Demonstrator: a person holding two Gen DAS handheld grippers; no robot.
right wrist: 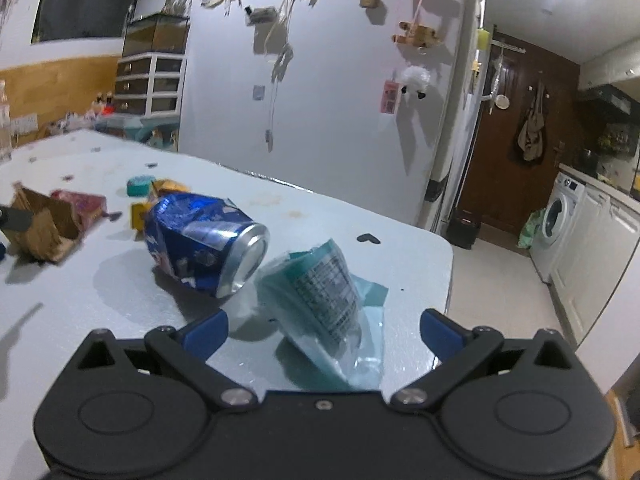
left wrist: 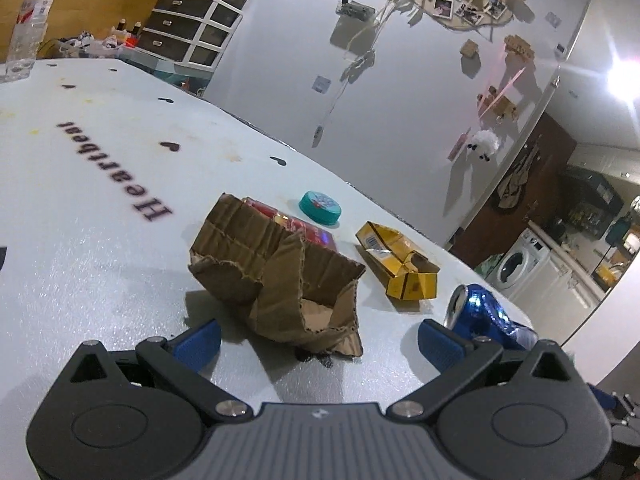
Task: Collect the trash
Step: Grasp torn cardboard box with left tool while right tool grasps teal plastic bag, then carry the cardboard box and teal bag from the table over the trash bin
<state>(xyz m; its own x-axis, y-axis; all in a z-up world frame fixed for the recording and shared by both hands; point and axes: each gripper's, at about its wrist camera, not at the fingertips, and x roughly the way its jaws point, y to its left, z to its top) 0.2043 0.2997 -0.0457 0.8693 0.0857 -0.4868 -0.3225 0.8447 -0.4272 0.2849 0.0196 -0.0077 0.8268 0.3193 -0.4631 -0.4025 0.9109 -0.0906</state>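
Note:
In the left wrist view my left gripper point(left wrist: 318, 340) is open, its blue pads on either side of a torn piece of brown cardboard point(left wrist: 276, 276) lying on the white table point(left wrist: 80, 208). Behind it are a red wrapper point(left wrist: 292, 224), a teal lid point(left wrist: 320, 207), a crushed yellow carton point(left wrist: 400, 266) and a crushed blue can point(left wrist: 486, 314). In the right wrist view my right gripper point(right wrist: 324, 330) is open around a crumpled teal plastic wrapper point(right wrist: 324, 300). The blue can point(right wrist: 204, 244) lies just left of it, the cardboard point(right wrist: 40, 228) farther left.
A clear plastic bottle point(left wrist: 30, 24) stands at the table's far corner. The table edge point(right wrist: 448, 264) drops off to the right onto a floor with a washing machine point(right wrist: 560, 220). A white wall panel with photos point(right wrist: 320, 80) stands behind the table.

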